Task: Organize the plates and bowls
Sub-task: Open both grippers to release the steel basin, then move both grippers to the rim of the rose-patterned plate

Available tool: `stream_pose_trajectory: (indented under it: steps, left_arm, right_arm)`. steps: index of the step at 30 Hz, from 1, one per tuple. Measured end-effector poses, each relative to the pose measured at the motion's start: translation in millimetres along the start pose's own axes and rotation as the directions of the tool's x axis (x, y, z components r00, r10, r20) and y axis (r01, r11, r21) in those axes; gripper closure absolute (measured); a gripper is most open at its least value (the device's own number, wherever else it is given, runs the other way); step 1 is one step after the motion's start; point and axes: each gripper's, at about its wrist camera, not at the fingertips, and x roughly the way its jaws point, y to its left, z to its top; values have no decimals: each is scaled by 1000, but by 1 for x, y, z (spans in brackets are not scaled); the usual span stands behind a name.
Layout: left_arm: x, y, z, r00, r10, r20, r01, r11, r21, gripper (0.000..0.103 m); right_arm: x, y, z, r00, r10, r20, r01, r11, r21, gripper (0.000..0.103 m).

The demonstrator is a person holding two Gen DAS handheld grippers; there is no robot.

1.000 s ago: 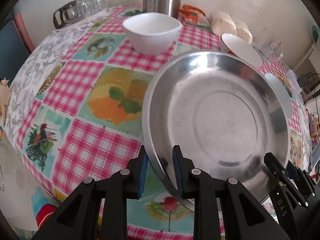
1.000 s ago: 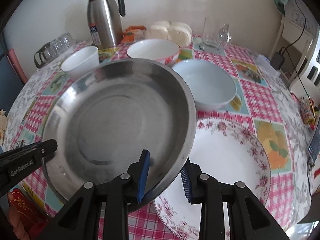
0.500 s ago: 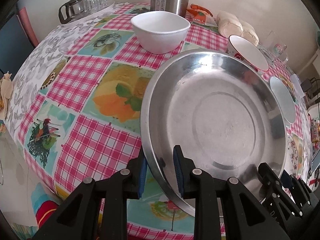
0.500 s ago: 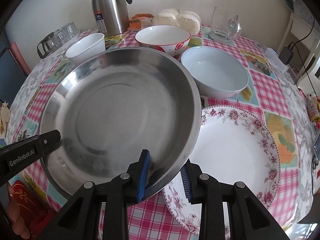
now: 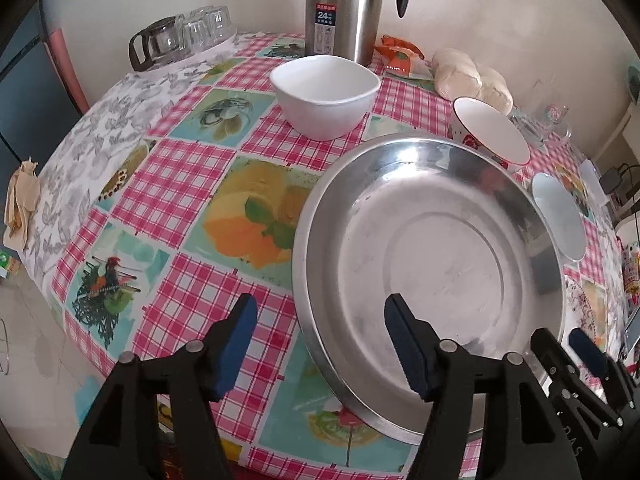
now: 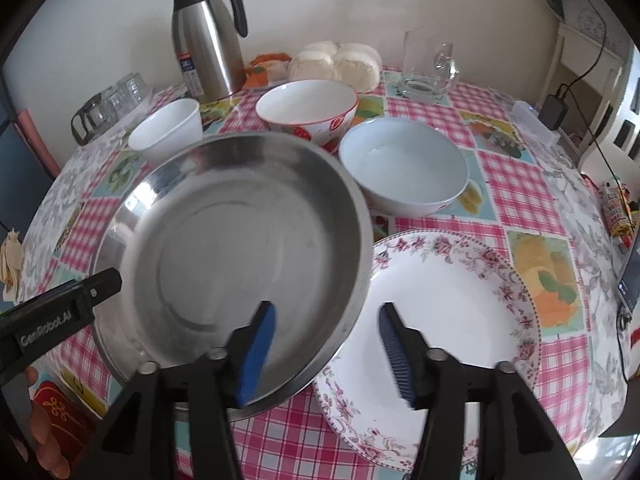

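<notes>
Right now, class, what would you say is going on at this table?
A person with a gripper in each hand is sorting dishes. Both the left gripper and the right gripper are opening, each straddling the rim of the steel plate without pressing on it. The plate lies on the checked tablecloth, its edge overlapping the floral plate. Three bowls wait behind: a white bowl, a red-patterned bowl and a pale blue bowl.

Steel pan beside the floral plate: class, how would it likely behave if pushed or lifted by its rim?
The steel pan looks rigid and probably light. Its polished rim may slip between fingers. Pushed, it would likely slide, not roll.
</notes>
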Motion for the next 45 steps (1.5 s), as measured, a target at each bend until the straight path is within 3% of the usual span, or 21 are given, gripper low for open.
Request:
stream_pose_trajectory:
  steps: [4, 9, 12, 18, 19, 25, 30, 36, 41, 45]
  left_arm:
    - [4, -1, -1, 1000, 12, -15, -12, 1000, 14, 26]
    - [3, -2, -1, 1000, 23, -10, -23, 1000, 19, 23]
    - [3, -2, -1, 1000, 27, -8, -27, 999, 21, 14]
    - [-6, -6, -1, 999, 1, 37, -2, 1000, 31, 13]
    - [-8, -8, -1, 999, -4, 46, 2, 999, 35, 13]
    - [-17, -18, -4, 996, -38, 80, 34, 998, 56, 12]
    - [-28, -33, -7, 985, -111, 132, 101, 991, 86, 12]
    - [-45, -73, -21, 957, -234, 170, 194, 955, 224, 12]
    - [-50, -106, -36, 940, -329, 88, 285, 902, 323, 12]
    - [-51, -124, -48, 942, -330, 57, 290, 889, 354, 12]
  right_arm:
    - [0, -2, 0, 1000, -4, 13, 4, 1000, 3, 23]
    - [0, -4, 0, 1000, -5, 26, 5, 1000, -2, 18]
    - [-1, -6, 1, 999, -6, 35, 6, 1000, 4, 14]
    - [-4, -16, 1, 999, -18, 50, 16, 999, 38, 6]
    - [-5, -18, 1, 999, -21, 50, 18, 999, 46, 1]
    - [-9, -43, 1, 998, -29, 55, 22, 992, 122, 0]
    - [-16, -77, -2, 997, -50, 61, 36, 975, 218, 0]
    - [-26, -127, -10, 994, -89, 70, 61, 940, 334, 0]
    - [-27, -165, -25, 995, -94, 45, 67, 907, 415, 0]
    - [-20, -183, -37, 994, -105, 2, 94, 892, 442, 0]
